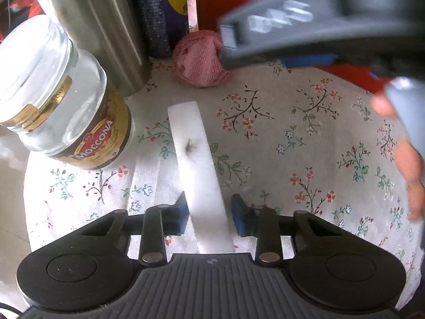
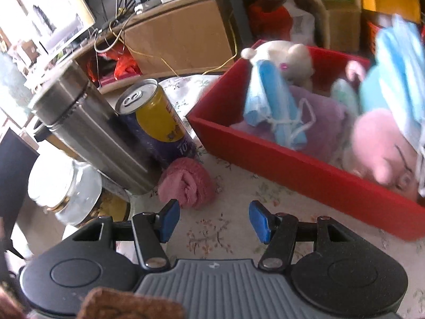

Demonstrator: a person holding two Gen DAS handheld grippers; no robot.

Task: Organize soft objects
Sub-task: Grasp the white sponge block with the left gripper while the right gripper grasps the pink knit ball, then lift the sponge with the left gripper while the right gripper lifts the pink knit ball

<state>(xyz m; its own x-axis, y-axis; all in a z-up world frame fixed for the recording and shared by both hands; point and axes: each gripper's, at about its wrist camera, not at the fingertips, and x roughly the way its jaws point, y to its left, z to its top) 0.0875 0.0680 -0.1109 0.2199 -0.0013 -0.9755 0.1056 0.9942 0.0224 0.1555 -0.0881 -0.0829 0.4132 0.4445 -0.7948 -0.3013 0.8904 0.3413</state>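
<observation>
A rolled pink cloth (image 1: 200, 62) lies on the floral tablecloth by the steel flask; it also shows in the right wrist view (image 2: 186, 183). A white foam strip (image 1: 198, 170) lies between the open jaws of my left gripper (image 1: 209, 216), not pinched. My right gripper (image 2: 213, 220) is open and empty, just short of the pink cloth. A red box (image 2: 265, 156) at the right holds plush toys, a purple cloth and blue face masks (image 2: 268, 103).
A steel flask (image 2: 93, 133), a yellow and purple can (image 2: 156, 117) and a Moccona glass jar (image 1: 63, 101) stand at the left. The right gripper's grey body (image 1: 305, 24) hangs over the table's far right. Cardboard boxes and clutter lie behind.
</observation>
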